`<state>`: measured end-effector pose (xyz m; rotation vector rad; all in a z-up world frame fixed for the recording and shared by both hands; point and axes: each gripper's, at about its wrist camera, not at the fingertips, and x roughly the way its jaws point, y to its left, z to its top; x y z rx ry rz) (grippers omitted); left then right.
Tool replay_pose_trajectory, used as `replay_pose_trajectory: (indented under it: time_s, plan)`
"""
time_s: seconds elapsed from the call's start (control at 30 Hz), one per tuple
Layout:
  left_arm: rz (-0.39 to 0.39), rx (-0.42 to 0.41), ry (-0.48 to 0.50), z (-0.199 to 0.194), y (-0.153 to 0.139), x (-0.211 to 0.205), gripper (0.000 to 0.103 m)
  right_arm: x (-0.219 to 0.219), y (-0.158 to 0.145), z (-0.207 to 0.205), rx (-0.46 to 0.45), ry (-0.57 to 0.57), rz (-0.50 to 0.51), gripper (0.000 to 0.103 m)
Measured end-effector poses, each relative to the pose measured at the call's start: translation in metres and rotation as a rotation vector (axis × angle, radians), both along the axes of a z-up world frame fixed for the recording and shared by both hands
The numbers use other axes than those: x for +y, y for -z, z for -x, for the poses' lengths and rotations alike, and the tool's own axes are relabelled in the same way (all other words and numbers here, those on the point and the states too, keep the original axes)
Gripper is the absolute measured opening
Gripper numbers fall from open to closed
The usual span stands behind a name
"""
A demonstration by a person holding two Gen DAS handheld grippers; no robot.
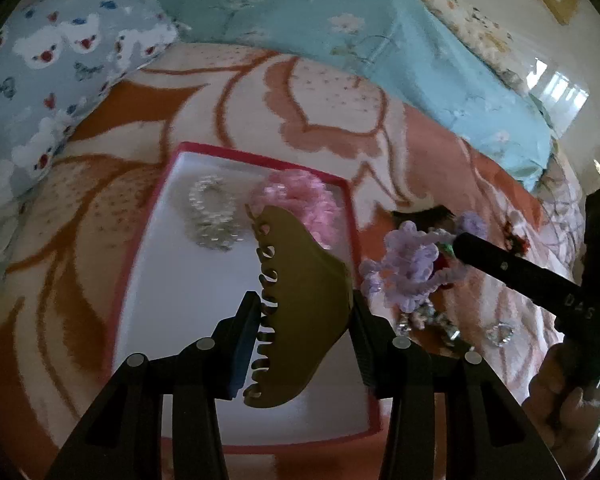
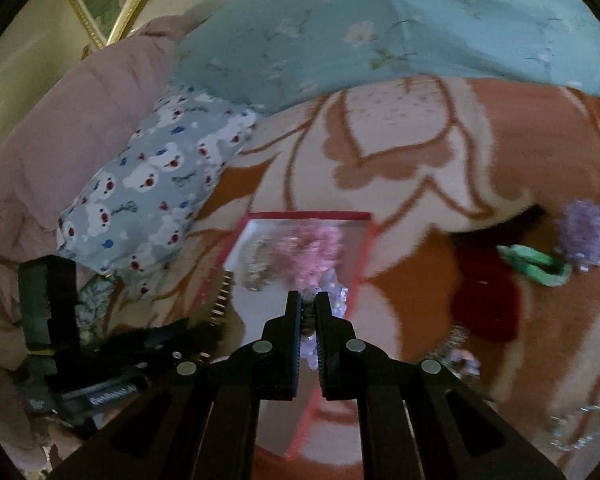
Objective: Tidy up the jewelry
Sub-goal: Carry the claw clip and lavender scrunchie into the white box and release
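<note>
Red-rimmed white tray (image 1: 148,216) on the orange floral blanket (image 1: 80,280) already holds a pearly bead bracelet (image 1: 210,212) and pink scrunchie (image 1: 300,200). Left gripper (image 1: 306,344) clamps an olive claw clip (image 1: 300,304) above it; right gripper (image 2: 308,320) pinches a lilac frilly scrunchie (image 1: 408,264). Loose trinkets (image 2: 580,432) remain outside the tray.

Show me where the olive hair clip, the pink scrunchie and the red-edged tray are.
olive hair clip (image 1: 300,300), left wrist view, middle of its smooth body.
pink scrunchie (image 1: 300,202), left wrist view, its ruffled fabric.
red-edged tray (image 1: 188,288), left wrist view, bare white floor.
</note>
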<state>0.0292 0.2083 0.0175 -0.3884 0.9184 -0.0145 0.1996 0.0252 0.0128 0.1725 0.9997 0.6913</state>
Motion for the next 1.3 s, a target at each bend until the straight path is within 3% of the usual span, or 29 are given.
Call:
replay_pose_trajectory:
  time_s: [0.3,0.67,0.97,1.3]
  plan:
    - [-0.040,0.043,-0.069,-0.012,0.014,0.026,0.043,0.054,0.024,-0.014,0.036,-0.043,-0.014,0.006]
    - [-0.065,0.097,-0.075,-0.048,0.048,0.032,0.043,0.048,0.084,-0.029,0.141,-0.003,0.075,0.006]
    - [-0.120,0.108,-0.083,-0.080,0.063,0.033,0.043,0.052,0.098,-0.037,0.153,-0.007,0.113,0.006]
    - [-0.190,0.104,-0.063,-0.087,0.068,0.022,0.044,0.053,0.100,-0.039,0.166,-0.029,0.111,0.013]
